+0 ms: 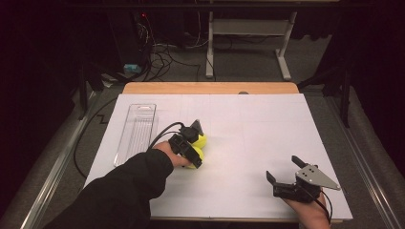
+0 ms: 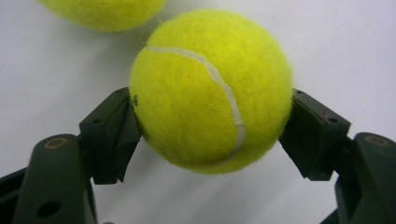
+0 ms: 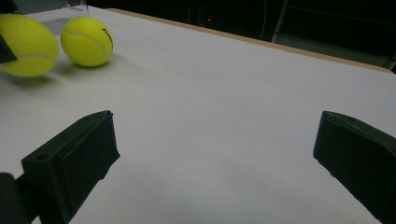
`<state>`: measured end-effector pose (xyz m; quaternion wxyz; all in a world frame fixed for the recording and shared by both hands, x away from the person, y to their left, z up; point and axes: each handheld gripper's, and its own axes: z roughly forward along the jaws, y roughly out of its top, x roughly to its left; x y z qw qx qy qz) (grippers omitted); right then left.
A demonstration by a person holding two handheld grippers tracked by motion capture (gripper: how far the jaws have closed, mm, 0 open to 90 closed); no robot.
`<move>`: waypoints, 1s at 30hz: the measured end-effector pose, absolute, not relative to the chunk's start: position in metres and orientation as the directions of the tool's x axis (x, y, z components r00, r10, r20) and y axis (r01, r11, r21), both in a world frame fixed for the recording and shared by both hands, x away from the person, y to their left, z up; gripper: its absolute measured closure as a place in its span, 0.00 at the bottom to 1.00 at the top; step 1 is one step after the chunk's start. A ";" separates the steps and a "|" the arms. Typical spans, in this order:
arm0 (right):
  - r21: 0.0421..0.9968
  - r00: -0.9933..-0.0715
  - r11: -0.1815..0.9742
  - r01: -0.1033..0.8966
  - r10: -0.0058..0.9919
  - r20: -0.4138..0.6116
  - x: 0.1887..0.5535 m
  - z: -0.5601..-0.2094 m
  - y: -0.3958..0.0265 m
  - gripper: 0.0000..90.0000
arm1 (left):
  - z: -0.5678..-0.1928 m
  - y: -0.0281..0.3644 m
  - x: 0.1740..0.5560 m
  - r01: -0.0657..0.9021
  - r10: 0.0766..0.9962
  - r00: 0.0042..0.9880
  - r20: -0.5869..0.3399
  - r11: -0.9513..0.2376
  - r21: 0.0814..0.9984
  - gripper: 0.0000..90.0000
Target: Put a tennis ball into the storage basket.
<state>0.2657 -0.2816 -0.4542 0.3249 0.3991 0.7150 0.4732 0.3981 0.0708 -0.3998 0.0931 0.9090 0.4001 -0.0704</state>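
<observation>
**Left gripper has one ball; tray still bare**

We see the left gripper (image 2: 212, 135) clamped on a tennis ball (image 2: 210, 91), a pad pressing each side of it. From above, this ball (image 1: 197, 157) sits just left of centre on the white worktop (image 1: 248, 143), partly under the gripper (image 1: 195, 153). A second ball (image 1: 201, 140) lies just beyond it, on the far side, near but free. The clear tray (image 1: 137, 131) lies further left, and we see nothing in it.

Our right gripper (image 1: 282, 171) rests at the near right edge, jaws spread wide with nothing between them; from its own view the two balls show far off to the left.

We judge the work barely begun: one ball is gripped but whether it is lifted yet we cannot tell. What remains, as we read it, is carrying it to the tray, then fetching the second ball.
</observation>
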 end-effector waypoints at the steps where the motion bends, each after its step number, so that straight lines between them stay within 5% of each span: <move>1: 0.936 -0.470 0.234 0.263 0.878 -0.087 0.266 -0.454 -0.282 0.00 | -0.400 0.071 0.398 0.740 0.714 0.670 -0.202 -0.663 0.113 0.29; 30: 0.937 -0.471 0.236 0.259 0.877 -0.091 0.265 -0.453 -0.281 0.00 | -0.328 0.137 0.406 0.775 0.761 0.631 -0.150 -0.618 0.129 0.29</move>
